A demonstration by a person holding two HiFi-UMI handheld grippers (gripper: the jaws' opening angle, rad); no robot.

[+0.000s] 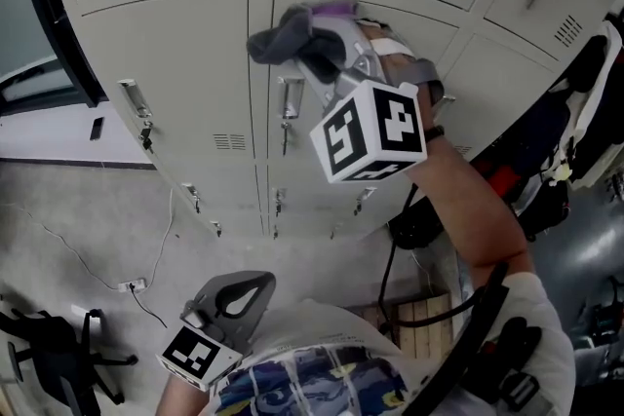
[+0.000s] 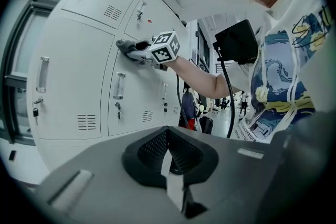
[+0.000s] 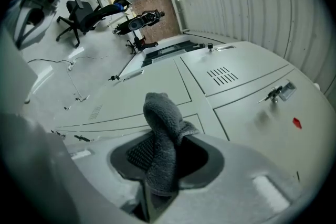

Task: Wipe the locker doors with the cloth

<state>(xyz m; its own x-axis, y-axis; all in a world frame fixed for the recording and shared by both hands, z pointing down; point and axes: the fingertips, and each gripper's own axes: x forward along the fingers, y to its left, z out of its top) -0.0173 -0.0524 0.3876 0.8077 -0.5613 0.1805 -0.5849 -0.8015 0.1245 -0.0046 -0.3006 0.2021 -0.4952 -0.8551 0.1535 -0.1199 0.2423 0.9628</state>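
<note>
No readable brand or word anywhere: the marker cube (image 1: 375, 132) on the right gripper (image 1: 314, 49) shows only black-and-white square code, the cube (image 1: 200, 356) on the left gripper (image 1: 239, 297) likewise, and the small print on the person's shirt (image 2: 283, 76) is too tiny to read. 1 locker door carries a small red tag (image 3: 297, 123) at about 4 o'clock of its key latch (image 3: 275, 93), no lettering legible. The grey cloth (image 1: 278, 39) is pinched in the right gripper, jaws closed on its lower part; in the right gripper view it bunches up from between the jaws and flops toward 12 o'clock. In the head view the cloth sits at approx 10 o'clock of the marker cube, lying against the locker doors (image 1: 175, 63) near the top edge of the middle door, w/ that door's handle (image 1: 289, 102) just below at 6 o'clock. Left gripper view puts the cloth at 9 o'clock of the cube, on the door face. The left gripper hangs low, at 7 o'clock in the head view, well apart from the lockers, jaws together w/ nothing between them. Vent slots (image 3: 223, 75) mark the door at 1 o'clock of the cloth; an office chair (image 3: 86, 13) stands far off at 10 o'clock.
</note>
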